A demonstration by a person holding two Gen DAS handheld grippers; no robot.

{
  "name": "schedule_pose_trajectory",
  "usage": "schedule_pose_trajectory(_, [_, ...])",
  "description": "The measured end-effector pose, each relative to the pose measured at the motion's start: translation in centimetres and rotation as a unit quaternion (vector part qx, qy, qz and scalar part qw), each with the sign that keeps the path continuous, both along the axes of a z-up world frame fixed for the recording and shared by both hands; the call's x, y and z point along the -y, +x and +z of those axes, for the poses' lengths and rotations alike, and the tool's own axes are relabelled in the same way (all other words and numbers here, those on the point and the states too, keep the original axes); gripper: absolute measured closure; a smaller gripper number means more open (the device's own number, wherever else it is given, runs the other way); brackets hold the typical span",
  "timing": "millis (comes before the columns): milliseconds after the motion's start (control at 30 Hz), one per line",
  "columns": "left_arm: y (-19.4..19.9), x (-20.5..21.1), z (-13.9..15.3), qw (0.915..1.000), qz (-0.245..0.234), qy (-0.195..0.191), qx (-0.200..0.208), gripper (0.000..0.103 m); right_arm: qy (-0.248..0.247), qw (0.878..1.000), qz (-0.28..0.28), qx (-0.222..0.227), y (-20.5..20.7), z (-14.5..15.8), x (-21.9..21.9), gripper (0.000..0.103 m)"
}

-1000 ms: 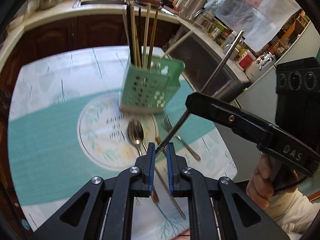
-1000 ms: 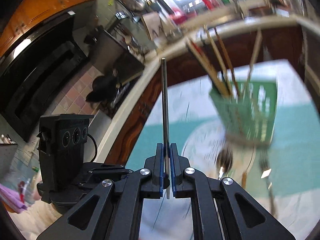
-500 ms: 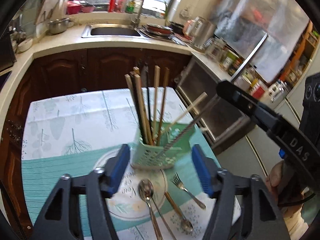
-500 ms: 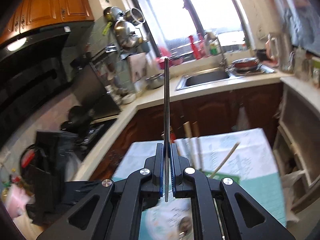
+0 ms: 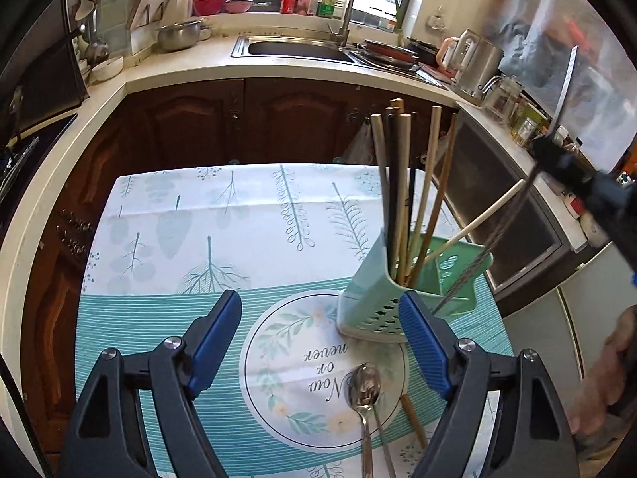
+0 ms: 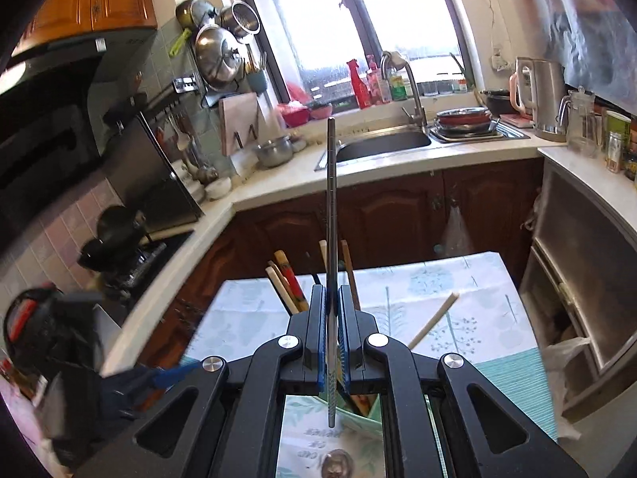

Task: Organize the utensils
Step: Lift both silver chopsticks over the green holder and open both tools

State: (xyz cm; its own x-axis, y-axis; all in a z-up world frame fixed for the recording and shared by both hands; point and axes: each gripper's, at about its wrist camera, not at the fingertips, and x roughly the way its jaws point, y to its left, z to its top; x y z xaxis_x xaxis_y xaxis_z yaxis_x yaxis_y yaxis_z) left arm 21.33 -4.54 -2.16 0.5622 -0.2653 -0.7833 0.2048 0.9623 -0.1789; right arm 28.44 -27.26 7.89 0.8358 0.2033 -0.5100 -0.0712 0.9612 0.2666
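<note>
One green holder (image 5: 382, 298), one spoon (image 5: 363, 384) (others partly hidden), one metal chopstick (image 6: 331, 239).

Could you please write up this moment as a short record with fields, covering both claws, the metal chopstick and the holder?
left claw: open, holding nothing, low over the tablecloth
right claw: shut on the metal chopstick
metal chopstick: lower tip just above the holder's near section
holder: green, upright on the tablecloth, far section holding chopsticks
spoon: lying on the tablecloth in front of the holder
step left: lower and release the metal chopstick
</note>
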Motion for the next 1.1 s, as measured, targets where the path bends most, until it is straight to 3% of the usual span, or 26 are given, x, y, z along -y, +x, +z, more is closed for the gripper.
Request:
schedule_pose_trajectory(200, [-0.6, -0.1, -0.3, 0.9996, 0.016, 0.019, 0.014, 0.019, -0.029, 0.999, -0.009, 0.029, -0.8, 2.2, -0.5, 0.098])
schedule_pose_trajectory(367, [-1.1, -0.1, -0.2, 0.9992, 0.017, 0.029, 0.022, 0.017, -0.015, 0.999, -0.019, 0.046, -1.9, 4.1, -0.4, 0.098])
schedule_pose_trajectory(533, [-1.0, -0.5, -0.4, 0.9991, 0.024, 0.028, 0.021, 0.016, -0.03, 0.999, -0.021, 0.033, -1.7, 4.2, -0.9, 0.098])
schedule_pose_trajectory(833, [-1.6, -1.1, -1.3, 0.9986, 0.036, 0.034, 0.019, 0.016, -0.104, 0.994, -0.011, -0.02, 1.1, -2.3, -3.8, 0.097])
schedule_pose_trajectory(1000, [-2.3, -1.5, -1.9, 0.9985, 0.039, 0.037, 0.013, 0.016, -0.094, 0.992, 0.012, -0.081, 1.8, -6.6, -4.3, 0.097])
schedule_pose_trajectory(1100, [-2.9, -1.7, -2.2, 0.9985, 0.04, 0.036, 0.009, 0.016, -0.106, 0.99, 0.015, -0.095, 0.7, -8.3, -4.6, 0.093])
